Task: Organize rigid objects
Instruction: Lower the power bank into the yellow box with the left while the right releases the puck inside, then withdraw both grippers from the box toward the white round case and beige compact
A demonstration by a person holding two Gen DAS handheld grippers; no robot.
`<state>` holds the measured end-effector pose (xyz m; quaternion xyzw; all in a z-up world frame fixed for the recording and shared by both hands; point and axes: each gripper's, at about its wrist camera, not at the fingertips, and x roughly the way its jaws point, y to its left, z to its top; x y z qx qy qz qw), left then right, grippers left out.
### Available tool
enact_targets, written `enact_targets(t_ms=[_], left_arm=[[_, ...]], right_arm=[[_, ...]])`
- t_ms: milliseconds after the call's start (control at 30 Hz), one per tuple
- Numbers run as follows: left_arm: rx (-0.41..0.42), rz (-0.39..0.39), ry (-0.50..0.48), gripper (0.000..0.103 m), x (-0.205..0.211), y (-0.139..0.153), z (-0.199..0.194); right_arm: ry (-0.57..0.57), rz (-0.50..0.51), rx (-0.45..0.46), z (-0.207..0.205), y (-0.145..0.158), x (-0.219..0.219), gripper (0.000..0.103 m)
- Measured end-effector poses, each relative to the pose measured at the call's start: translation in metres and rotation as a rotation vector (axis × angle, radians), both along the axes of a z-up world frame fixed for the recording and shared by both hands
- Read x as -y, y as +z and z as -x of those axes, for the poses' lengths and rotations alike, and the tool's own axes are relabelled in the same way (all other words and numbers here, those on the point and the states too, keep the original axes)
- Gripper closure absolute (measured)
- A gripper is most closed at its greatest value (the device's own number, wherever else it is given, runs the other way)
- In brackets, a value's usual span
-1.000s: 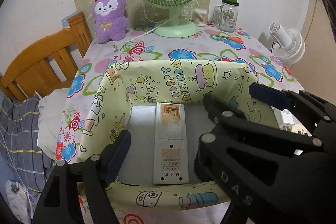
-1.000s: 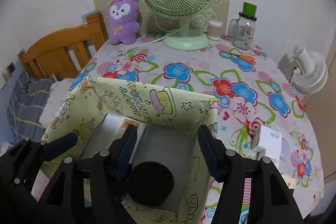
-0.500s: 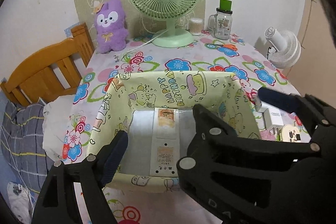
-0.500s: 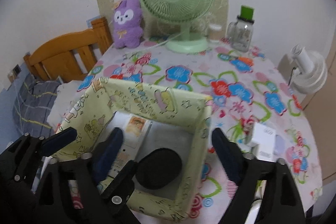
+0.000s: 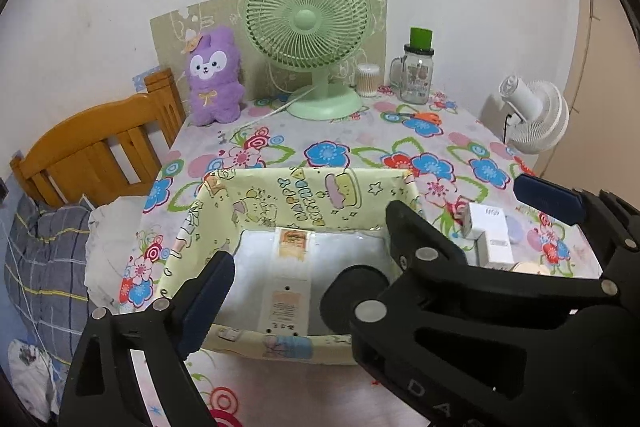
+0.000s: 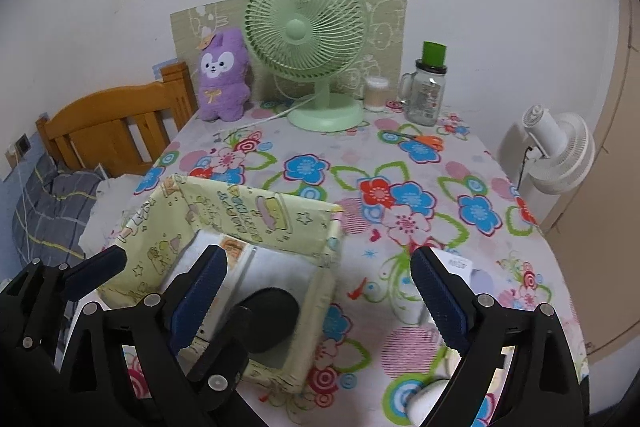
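- The yellow cartoon-print box [image 6: 256,215] sat near the table's [image 6: 360,147] front-left corner and already held a white remote control [image 5: 288,283] and a black round object [image 5: 352,295].
- The remote lay flat along the box floor, its long axis running from the box's near wall to its far wall; the black object rested beside it toward the box's right wall.
- The left gripper [image 5: 304,267] hung above the box's near wall, its jaws having just been opening, nothing pressed between them.
- The right gripper [image 6: 320,295] had likewise just spread its jaws; the box's right wall stood between the fingers untouched, and the black object lay free below.
- Still outside the box, white charger boxes [image 5: 492,231] stood just beyond its right wall, toward the table's right edge.
- Judged from this, the right gripper was nearer them, its right finger [image 6: 440,299] already beside one [image 6: 460,263], so the next reach probably went rightward.
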<state>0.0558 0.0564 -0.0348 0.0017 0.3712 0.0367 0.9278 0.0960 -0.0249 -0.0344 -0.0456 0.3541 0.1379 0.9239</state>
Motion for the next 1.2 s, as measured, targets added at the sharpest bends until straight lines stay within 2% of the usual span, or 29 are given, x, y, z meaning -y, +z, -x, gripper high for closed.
enact_targets(t_ms=[200, 800, 1200], left_arm=[[0.000, 0.033, -0.029, 0.010, 0.016, 0.000, 0.002], [0.051, 0.011, -0.103, 0.010, 0.063, 0.007, 0.013], [0.056, 0.027, -0.089, 0.010, 0.092, 0.001, 0.015]], right_arm=[[0.009, 0.006, 0.001, 0.005, 0.002, 0.018, 0.008], [-0.001, 0.019, 0.048, 0.019, 0.011, 0.064, 0.008], [-0.039, 0.006, 0.066, 0.027, 0.005, 0.100, 0.008]])
